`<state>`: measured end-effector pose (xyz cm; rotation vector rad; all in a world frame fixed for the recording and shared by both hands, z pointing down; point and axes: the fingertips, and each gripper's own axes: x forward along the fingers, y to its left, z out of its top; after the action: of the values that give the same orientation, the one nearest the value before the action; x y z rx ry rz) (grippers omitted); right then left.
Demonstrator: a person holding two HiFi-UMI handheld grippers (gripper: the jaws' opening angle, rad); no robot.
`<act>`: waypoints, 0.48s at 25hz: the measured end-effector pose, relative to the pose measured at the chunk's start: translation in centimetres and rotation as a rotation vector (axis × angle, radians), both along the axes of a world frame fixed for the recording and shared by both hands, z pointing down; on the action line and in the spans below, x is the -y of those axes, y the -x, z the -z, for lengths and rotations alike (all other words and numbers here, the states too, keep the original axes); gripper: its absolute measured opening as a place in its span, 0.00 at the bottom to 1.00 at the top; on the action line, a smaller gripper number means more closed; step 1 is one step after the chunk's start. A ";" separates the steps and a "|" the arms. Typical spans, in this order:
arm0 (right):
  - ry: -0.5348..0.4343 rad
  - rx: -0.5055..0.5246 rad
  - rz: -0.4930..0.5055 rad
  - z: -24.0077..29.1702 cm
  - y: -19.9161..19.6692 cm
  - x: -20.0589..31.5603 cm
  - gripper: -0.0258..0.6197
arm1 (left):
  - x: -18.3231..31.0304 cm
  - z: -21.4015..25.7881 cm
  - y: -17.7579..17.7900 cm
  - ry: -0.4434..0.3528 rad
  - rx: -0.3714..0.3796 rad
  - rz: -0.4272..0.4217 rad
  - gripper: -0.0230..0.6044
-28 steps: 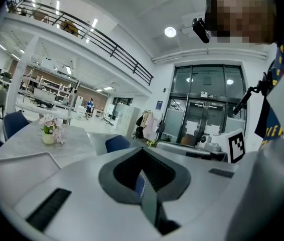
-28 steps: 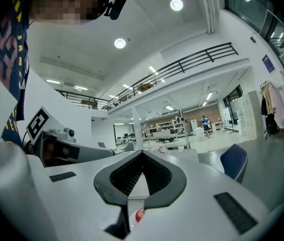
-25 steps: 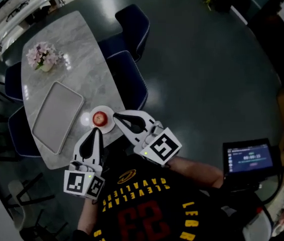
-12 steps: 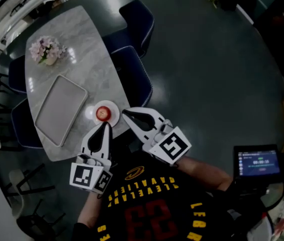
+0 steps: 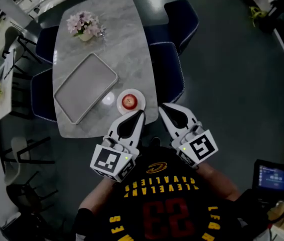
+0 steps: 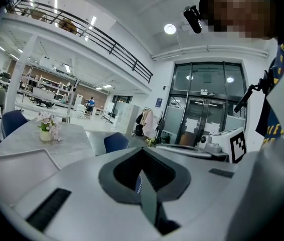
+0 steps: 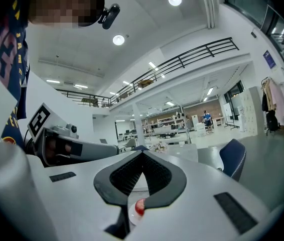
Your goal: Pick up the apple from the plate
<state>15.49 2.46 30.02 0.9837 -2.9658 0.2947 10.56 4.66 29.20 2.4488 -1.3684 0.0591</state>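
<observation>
Your left tongs (image 5: 139, 113) and right tongs (image 5: 163, 108) are pressed together (nothing inside). The apple (image 5: 128, 102) sits on its plate (image 5: 138, 95), just past the left tongs. You're lining up, so spread one pair first.

Apple (image 5: 128, 102) on plate (image 5: 139, 96), tray (image 5: 86, 87) to its left, flowers (image 5: 84, 24) behind tray

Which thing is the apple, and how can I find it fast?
Find the long grey marble table. At the end nearest the person, right beside the big empty tray, sits a small round white plate. The apple is the red ball on that plate, the only red thing on the table.
</observation>
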 end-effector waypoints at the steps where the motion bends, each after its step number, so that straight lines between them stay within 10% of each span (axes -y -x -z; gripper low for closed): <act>1: 0.001 0.002 0.005 0.1 0.1 0.0 0.05 | 0.0 0.0 0.0 0.003 0.001 0.003 0.04; 12: 0.042 -0.002 0.010 -1.0 0.8 0.2 0.05 | 0.7 -0.3 1.4 0.046 -0.001 0.068 0.04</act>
<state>14.67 2.24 31.07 0.9644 -2.9491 0.3548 9.20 3.95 29.54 2.3627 -1.4331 0.0721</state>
